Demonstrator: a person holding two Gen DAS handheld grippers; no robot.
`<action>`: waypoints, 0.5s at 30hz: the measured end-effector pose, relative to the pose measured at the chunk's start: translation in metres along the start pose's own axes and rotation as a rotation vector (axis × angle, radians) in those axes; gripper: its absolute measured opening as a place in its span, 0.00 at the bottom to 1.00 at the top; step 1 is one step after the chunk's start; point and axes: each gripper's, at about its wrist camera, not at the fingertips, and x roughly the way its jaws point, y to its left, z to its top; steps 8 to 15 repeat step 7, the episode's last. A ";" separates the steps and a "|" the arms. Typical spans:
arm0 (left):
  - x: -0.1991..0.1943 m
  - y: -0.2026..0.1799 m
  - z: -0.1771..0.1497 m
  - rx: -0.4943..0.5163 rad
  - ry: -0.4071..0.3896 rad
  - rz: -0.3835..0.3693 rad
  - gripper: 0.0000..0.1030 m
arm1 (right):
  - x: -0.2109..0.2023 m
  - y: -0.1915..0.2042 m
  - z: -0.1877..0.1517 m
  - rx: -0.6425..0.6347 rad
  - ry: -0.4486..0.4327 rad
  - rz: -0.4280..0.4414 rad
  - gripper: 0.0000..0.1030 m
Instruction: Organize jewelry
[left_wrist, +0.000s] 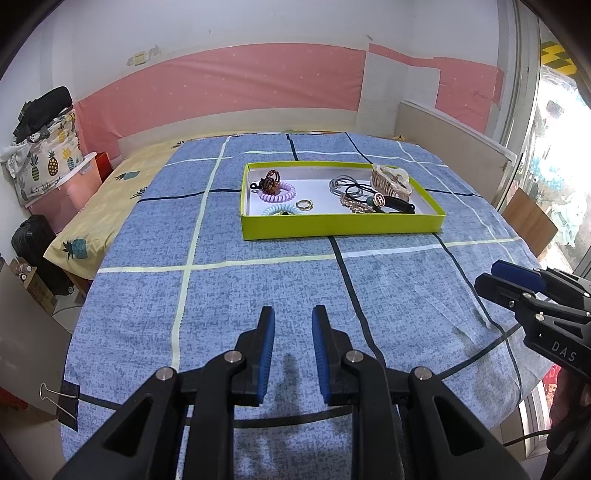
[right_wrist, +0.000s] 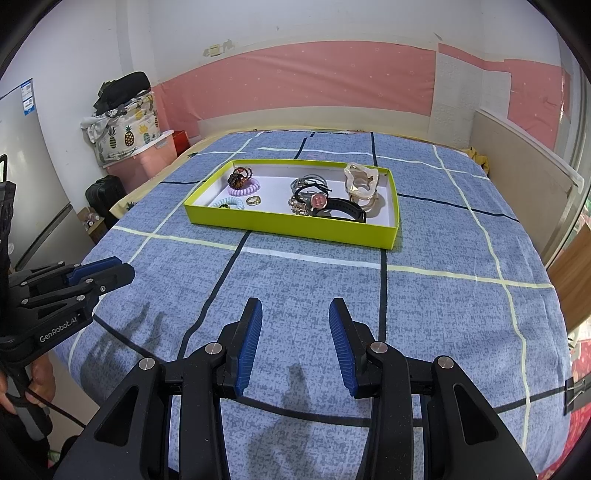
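A lime-green tray (left_wrist: 340, 223) (right_wrist: 288, 227) sits on the blue checked cloth, far ahead of both grippers. Inside lie a purple coil hair tie (left_wrist: 277, 194) (right_wrist: 243, 190) with a brown beaded piece on it, a light blue coil tie (left_wrist: 279, 210) (right_wrist: 231, 203), a gold ring (left_wrist: 304, 204) (right_wrist: 253, 200), grey hair ties (left_wrist: 345, 184), a black-strap watch (left_wrist: 391, 202) (right_wrist: 332, 206) and a beige hair claw (left_wrist: 391, 179) (right_wrist: 362, 184). My left gripper (left_wrist: 292, 314) (right_wrist: 99, 269) is open and empty above the cloth. My right gripper (right_wrist: 295, 304) (left_wrist: 495, 275) is open and empty too.
The cloth (left_wrist: 258, 295) covers a table and is held by a binder clip (left_wrist: 62, 397) at the left front edge. A bed with a yellow pineapple sheet (left_wrist: 110, 199) lies left. A board (left_wrist: 454, 147) and window stand right. Bags and a suitcase (left_wrist: 33, 236) sit far left.
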 end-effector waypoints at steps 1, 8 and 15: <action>0.000 0.000 0.000 -0.002 0.000 -0.005 0.21 | 0.000 0.000 0.000 0.000 0.000 0.000 0.38; 0.000 -0.001 0.000 -0.007 -0.003 -0.007 0.21 | -0.001 0.000 0.000 -0.001 -0.001 0.000 0.38; 0.000 -0.001 0.000 -0.007 -0.003 -0.007 0.21 | -0.001 0.000 0.000 -0.001 -0.001 0.000 0.38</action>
